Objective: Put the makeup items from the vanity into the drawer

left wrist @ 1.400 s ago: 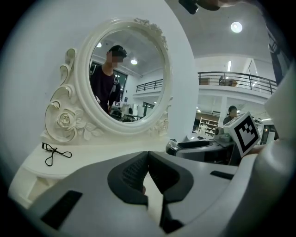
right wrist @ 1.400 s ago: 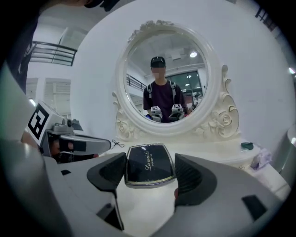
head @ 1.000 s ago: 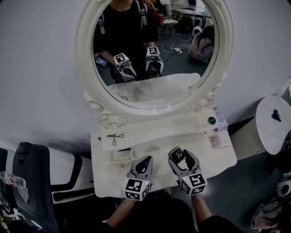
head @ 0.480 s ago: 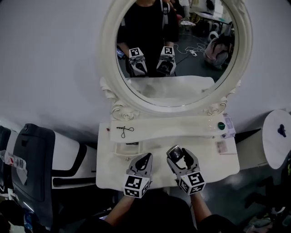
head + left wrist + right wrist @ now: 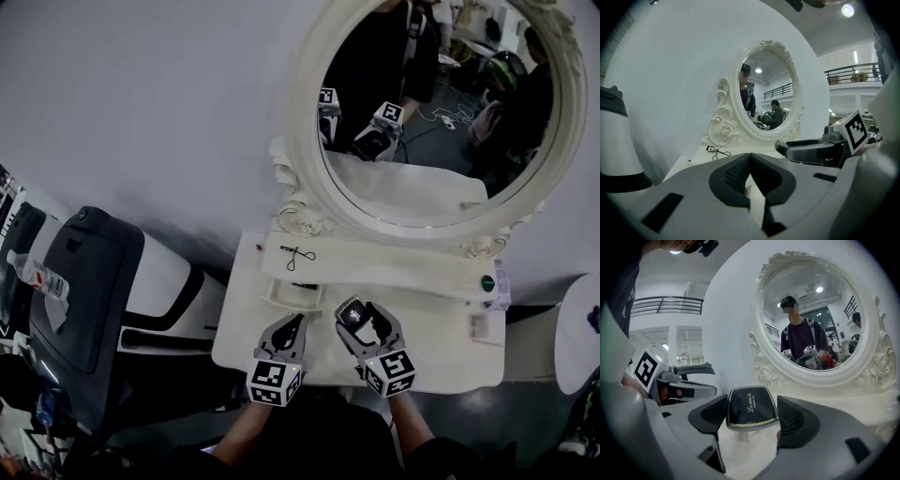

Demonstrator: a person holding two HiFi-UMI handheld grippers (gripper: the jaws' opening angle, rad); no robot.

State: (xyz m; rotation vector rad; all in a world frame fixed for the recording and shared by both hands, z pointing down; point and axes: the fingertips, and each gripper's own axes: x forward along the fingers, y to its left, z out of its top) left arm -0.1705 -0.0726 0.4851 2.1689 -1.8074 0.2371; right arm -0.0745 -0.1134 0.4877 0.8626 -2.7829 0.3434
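Compact [image 5: 751, 407], black with a gold rim, is sitting clamped edge to edge between the 2 fingers of the right gripper [image 5: 364, 323], over the white top of the vanity [image 5: 441, 349]. The left gripper [image 5: 750, 177] is hanging just beside it, its fingers pressed together on nothing. The small drawer [image 5: 286, 296] is lying just ahead of the left fingers and ahead-left of the right ones. It looks pulled out, with 1 dark item lying in it. To do this step well, I judge the right hand should be carrying the compact level over that opening and lowering it until it is nearly touching the bottom. Only then should the fingers be spreading, since the smooth case could slip or clatter. The left gripper should be holding clear of that path. An eyelash curler [image 5: 298, 255] is lying beyond the drawer, further from both sets of fingertips.
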